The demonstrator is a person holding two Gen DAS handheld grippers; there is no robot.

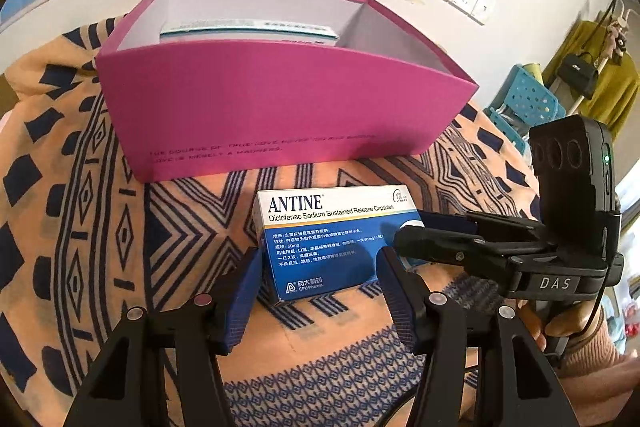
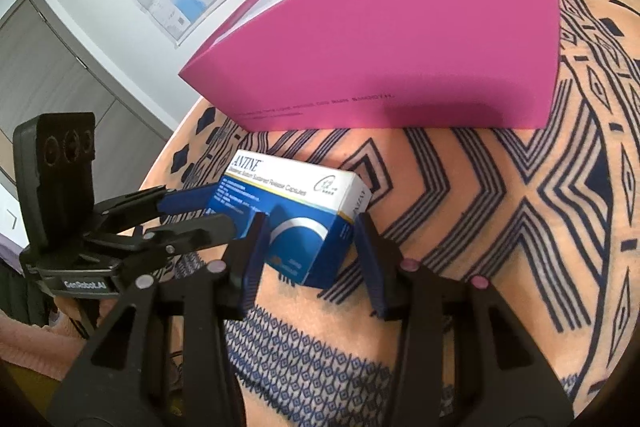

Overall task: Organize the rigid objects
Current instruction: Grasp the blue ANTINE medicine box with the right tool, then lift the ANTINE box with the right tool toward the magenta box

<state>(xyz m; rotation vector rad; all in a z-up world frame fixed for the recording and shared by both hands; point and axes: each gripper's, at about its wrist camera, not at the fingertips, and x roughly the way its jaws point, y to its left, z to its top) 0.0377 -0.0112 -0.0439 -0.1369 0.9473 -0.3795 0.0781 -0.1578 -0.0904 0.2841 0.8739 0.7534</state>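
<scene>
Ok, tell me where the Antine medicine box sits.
The Antine medicine box lies on the patterned cloth, just in front of the pink box, with both grippers' jaws around it.

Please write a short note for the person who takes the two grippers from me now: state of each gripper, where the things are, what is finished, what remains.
Left gripper: shut on the medicine box, at its short ends.
Right gripper: shut on the same box, at the end with the white arc.
The box is at the patterned cloth, just in front of the pink box.
Done: at least one flat carton lies inside the pink box.
Left: probably lift the medicine box over the near wall and put it inside.
</scene>
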